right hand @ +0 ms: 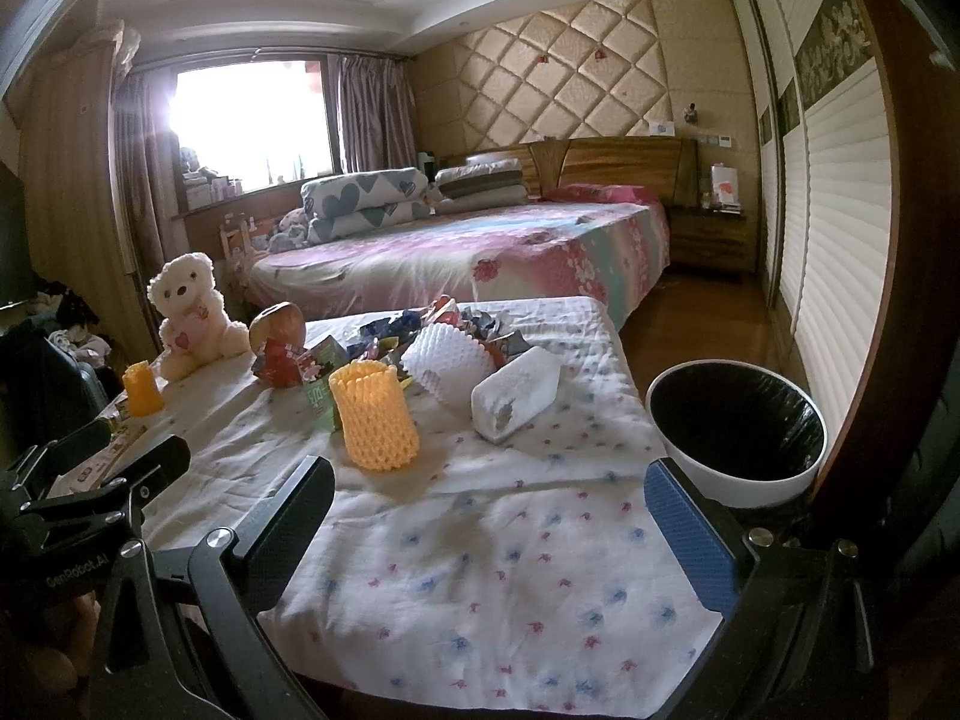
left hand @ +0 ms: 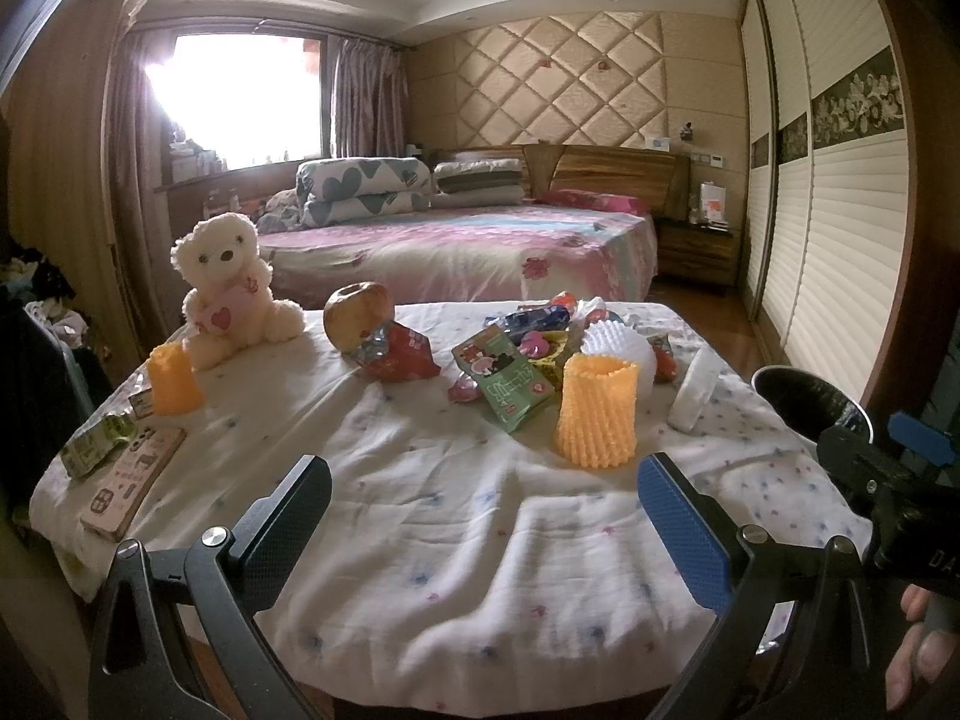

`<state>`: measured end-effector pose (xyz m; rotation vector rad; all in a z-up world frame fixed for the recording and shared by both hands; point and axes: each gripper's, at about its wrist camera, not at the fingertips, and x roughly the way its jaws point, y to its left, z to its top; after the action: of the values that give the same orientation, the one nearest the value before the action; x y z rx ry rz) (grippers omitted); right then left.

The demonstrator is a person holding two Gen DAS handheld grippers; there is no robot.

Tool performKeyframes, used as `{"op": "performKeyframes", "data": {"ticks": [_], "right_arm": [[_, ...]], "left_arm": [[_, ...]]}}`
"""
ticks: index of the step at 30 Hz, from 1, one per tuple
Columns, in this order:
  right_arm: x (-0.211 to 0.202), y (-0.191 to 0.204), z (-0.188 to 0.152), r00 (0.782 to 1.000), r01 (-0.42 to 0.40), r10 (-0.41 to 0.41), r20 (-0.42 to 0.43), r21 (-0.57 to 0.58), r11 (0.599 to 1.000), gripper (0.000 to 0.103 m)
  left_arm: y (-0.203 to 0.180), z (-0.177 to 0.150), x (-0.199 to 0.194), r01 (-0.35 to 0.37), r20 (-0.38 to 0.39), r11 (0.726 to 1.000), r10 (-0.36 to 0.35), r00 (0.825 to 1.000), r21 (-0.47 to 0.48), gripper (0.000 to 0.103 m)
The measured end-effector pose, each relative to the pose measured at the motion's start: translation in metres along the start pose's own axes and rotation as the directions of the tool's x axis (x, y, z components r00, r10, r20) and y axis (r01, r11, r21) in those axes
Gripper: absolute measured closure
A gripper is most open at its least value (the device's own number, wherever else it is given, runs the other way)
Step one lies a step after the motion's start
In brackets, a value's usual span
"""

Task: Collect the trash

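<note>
Both claws held spread, empty: left gripper (left hand: 486,516), right gripper (right hand: 489,516); wrappers (left hand: 510,372) heaped at 12 o'clock; bin (right hand: 735,438) stationed at 2 o'clock for short drops

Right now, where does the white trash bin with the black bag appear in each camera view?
Left wrist view: the trash bin sits at the far right edge, mostly cut off behind the right gripper.
Right wrist view: the trash bin is in full view at right of centre, beside the table's right edge.
Shared landmark: the nearer orange foam net, standing left of the bin in both.
</note>
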<state>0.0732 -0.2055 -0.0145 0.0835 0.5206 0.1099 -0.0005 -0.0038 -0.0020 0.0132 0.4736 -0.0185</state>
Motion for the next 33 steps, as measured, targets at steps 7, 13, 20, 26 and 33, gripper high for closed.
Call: {"op": "performKeyframes", "data": {"ticks": [7,13,20,26,33], "right_arm": [[0.001,-0.001,0.001,1.000,-0.002,0.002,-0.001,0.002,1.000,0.000],[0.001,0.001,-0.002,1.000,-0.003,0.003,-0.006,0.004,1.000,0.000],[-0.001,0.005,-0.005,1.000,-0.007,0.007,-0.011,0.006,1.000,0.000],[0.004,0.010,-0.007,0.999,-0.027,0.027,-0.035,0.014,1.000,0.000],[0.022,0.013,0.000,0.993,-0.089,0.089,-0.080,0.012,0.996,0.001]], "left_arm": [[0.001,-0.001,0.000,0.001,0.001,1.000,-0.001,1.000,0.000,0.000],[0.000,-0.001,0.000,0.002,0.000,1.000,-0.002,1.000,0.000,0.000],[0.003,-0.004,0.003,0.006,-0.010,1.000,-0.006,1.000,-0.011,0.000],[0.012,-0.005,0.013,0.001,-0.048,0.999,-0.003,0.999,-0.034,0.001],[0.022,0.000,0.037,-0.016,-0.097,0.999,0.011,0.995,-0.049,0.001]]}}
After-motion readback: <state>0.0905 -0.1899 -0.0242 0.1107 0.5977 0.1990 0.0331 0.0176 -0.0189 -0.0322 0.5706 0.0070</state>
